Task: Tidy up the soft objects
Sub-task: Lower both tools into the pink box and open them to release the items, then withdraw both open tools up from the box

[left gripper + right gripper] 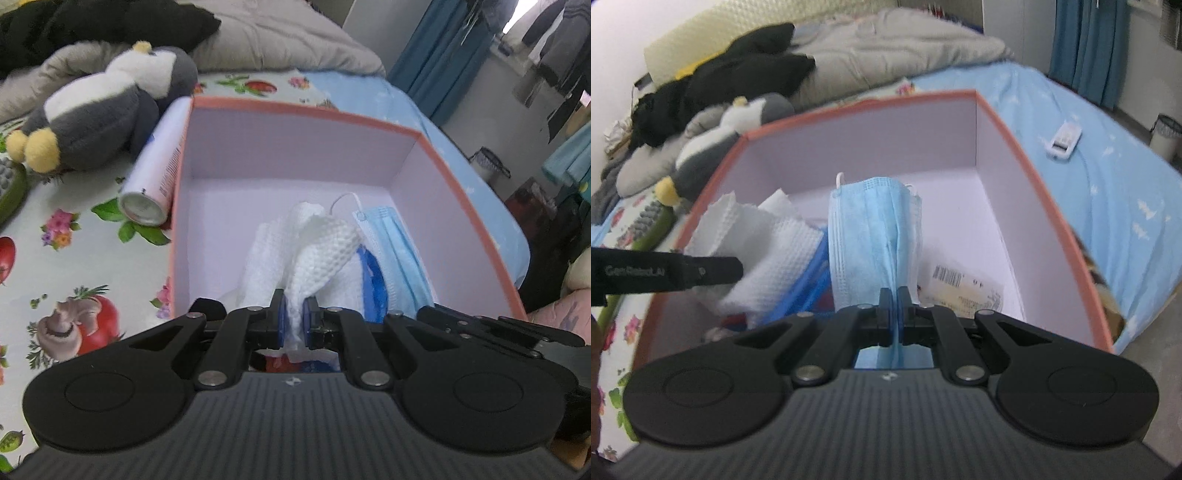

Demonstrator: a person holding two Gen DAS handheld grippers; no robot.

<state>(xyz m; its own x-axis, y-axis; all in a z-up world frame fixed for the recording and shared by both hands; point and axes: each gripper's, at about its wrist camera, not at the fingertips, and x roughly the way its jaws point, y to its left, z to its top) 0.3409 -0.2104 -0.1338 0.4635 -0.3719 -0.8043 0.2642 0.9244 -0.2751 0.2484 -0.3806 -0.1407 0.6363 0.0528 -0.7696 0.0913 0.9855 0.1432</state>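
A pink-rimmed box (303, 110) with a pale lilac inside stands on the bed; it also shows in the right wrist view (1027, 162). My left gripper (294, 314) is shut on a white textured cloth (321, 243) and holds it inside the box over a blue packet (375, 280). My right gripper (895, 314) is shut on a blue face mask (871, 229) and holds it inside the box, right of the white cloth (775, 251). The mask shows in the left wrist view (399, 251) too. A grey and white penguin plush (110, 107) lies left of the box.
A white spray can (159, 170) lies against the box's left wall. A labelled paper (964, 284) lies on the box floor. A grey duvet (905, 48) and black clothes (738, 81) lie behind. A white clip (1065, 142) rests on the blue sheet at right.
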